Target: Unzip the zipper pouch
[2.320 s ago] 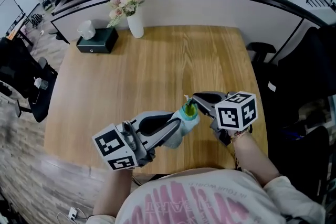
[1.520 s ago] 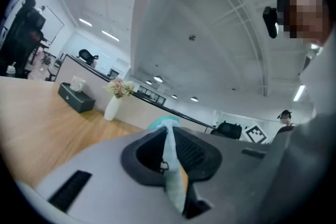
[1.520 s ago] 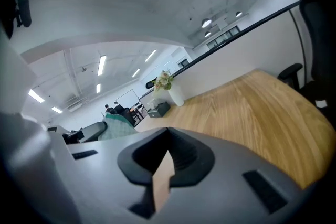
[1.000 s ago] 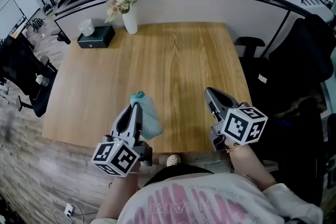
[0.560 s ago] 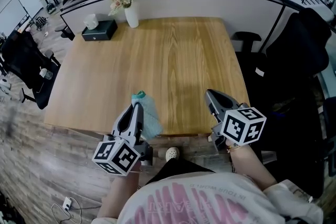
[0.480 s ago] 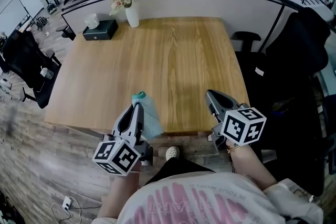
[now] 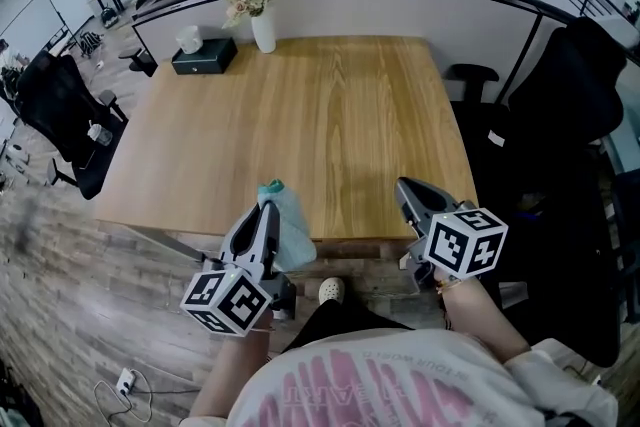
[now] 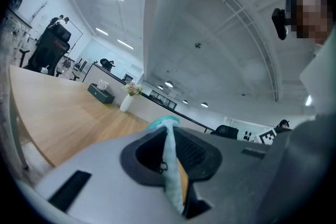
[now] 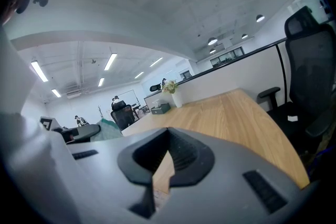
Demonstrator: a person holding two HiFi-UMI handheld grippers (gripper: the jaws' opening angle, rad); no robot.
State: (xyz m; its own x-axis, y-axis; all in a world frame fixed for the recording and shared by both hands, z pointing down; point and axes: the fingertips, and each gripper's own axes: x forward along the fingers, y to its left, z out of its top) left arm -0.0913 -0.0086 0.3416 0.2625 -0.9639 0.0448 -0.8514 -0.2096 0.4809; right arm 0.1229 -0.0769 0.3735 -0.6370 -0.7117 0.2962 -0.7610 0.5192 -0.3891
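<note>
My left gripper (image 7: 268, 212) is shut on the teal zipper pouch (image 7: 289, 227), held up in the air just off the table's near edge. In the left gripper view the pouch (image 8: 170, 162) shows as a thin pale teal strip pinched between the jaws, its top sticking out beyond them. My right gripper (image 7: 404, 189) hangs to the right at about the same height, well apart from the pouch, shut with nothing in it. In the right gripper view its jaws (image 9: 160, 170) meet, and the pouch (image 9: 107, 129) appears at the left.
The wooden table (image 7: 300, 125) stretches ahead. At its far left corner stand a white vase of flowers (image 7: 262, 27) and a dark tissue box (image 7: 202, 58). Black office chairs (image 7: 70, 115) flank the table, one more at the right (image 7: 560, 105). A shoe (image 7: 331, 290) shows on the floor below.
Both grippers have pulled back from the table towards the body; the right one let go of the pouch and closed empty. In the last second the view tilted slightly and the grippers barely moved.
</note>
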